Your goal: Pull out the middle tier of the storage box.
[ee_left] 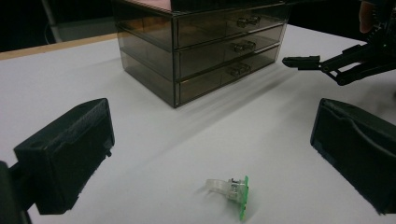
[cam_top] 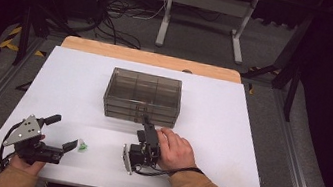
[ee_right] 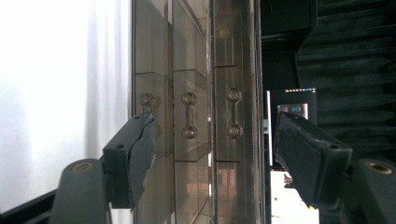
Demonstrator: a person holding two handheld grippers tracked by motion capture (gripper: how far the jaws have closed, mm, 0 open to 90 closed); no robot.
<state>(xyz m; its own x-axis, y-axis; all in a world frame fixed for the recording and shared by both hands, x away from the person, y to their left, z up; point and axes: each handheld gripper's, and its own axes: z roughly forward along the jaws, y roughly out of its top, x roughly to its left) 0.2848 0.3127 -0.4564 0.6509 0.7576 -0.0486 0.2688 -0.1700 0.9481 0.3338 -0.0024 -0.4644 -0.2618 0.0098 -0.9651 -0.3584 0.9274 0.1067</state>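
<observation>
A smoky see-through drawer unit [cam_top: 142,96] with three stacked drawers stands at the table's middle. My right gripper [cam_top: 145,122] is rolled on its side, its tips just before the unit's front. In the right gripper view the open right gripper [ee_right: 219,158] frames the drawer unit [ee_right: 196,70]; the middle handle [ee_right: 189,114] and top handle [ee_right: 233,114] lie between the jaws, and the bottom handle [ee_right: 147,100] sits just above one jaw. My left gripper [cam_top: 62,132] rests open at the front left. A small clear and green piece [ee_left: 231,189] lies on the table between its jaws, untouched.
The white table [cam_top: 229,134] has a wooden strip along its far edge. Metal rails run along both sides. The far gripper's finger [ee_left: 303,61] reaches toward the drawer unit [ee_left: 201,46] in the left gripper view. The small piece [cam_top: 82,147] lies near the front edge.
</observation>
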